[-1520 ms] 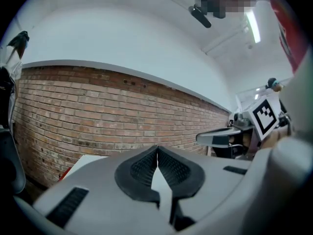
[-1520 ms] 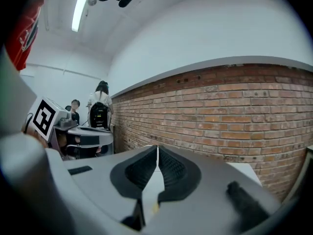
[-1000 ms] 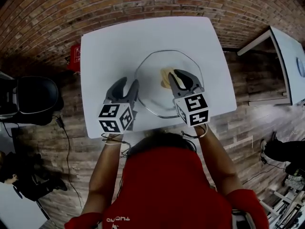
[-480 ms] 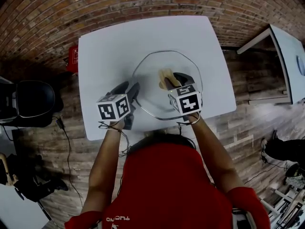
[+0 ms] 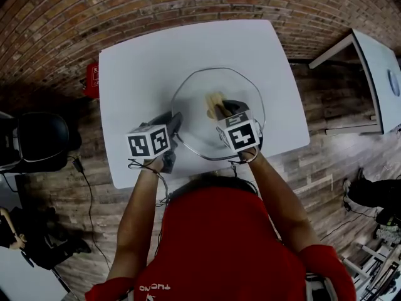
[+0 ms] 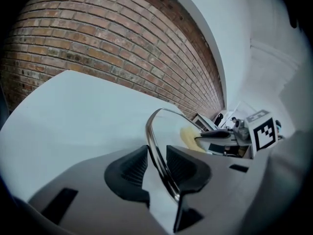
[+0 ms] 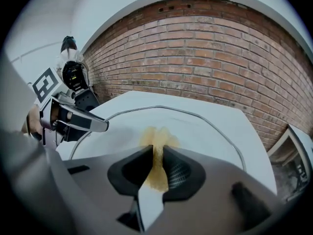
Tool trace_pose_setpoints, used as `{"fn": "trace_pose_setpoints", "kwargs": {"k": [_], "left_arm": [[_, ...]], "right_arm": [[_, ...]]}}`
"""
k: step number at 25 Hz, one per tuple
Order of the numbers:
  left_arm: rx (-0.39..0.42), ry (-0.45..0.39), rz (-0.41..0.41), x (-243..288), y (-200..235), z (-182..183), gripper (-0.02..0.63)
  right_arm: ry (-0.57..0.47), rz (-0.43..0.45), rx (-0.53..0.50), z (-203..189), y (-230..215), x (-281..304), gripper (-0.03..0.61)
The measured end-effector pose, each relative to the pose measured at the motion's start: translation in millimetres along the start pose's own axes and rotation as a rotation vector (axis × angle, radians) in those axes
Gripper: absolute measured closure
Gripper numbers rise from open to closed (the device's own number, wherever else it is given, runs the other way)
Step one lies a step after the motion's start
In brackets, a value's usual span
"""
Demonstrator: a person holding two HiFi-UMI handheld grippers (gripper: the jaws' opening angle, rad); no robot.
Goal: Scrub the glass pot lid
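Left claw has just been closing, and its jaws pinch the metal rim of the glass pot lid at the lid's left edge. The rim runs slantwise between the ribbed pads. Right claw has likewise been closing, and its jaws are clamped on a yellow sponge, whose far end spreads against the glass near the lid's middle. The lid lies flat on the white table, toward the side nearest the person, with both claws at its near half — left on the rim, right over the glass.
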State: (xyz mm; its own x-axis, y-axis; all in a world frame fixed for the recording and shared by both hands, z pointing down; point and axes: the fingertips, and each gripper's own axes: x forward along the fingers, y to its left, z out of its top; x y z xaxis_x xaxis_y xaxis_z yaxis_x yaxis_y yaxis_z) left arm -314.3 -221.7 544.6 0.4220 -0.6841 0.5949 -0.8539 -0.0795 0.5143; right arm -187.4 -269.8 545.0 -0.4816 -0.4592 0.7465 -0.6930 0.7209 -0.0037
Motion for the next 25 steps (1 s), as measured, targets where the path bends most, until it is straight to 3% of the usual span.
{"fn": "trace_pose_setpoints", "kwargs": {"k": [9,17,25], "left_arm": [[-0.027,-0.015,0.026,0.3,1.7,2.1,0.505],[-0.044,-0.013,0.025,-0.8,1.7,-0.3,0.505],[-0.045,-0.003,0.027,-1.5,1.0,0.1,0.503]], "right_arm": [[-0.002,-0.001,0.005,5.6,2.8,-3.0,0.525],[-0.099,0.018,0.026,68.5,18.5,2.7,0.526],[-0.032,0.015,0.003,80.6,30.5,44.2,0.526]]}}
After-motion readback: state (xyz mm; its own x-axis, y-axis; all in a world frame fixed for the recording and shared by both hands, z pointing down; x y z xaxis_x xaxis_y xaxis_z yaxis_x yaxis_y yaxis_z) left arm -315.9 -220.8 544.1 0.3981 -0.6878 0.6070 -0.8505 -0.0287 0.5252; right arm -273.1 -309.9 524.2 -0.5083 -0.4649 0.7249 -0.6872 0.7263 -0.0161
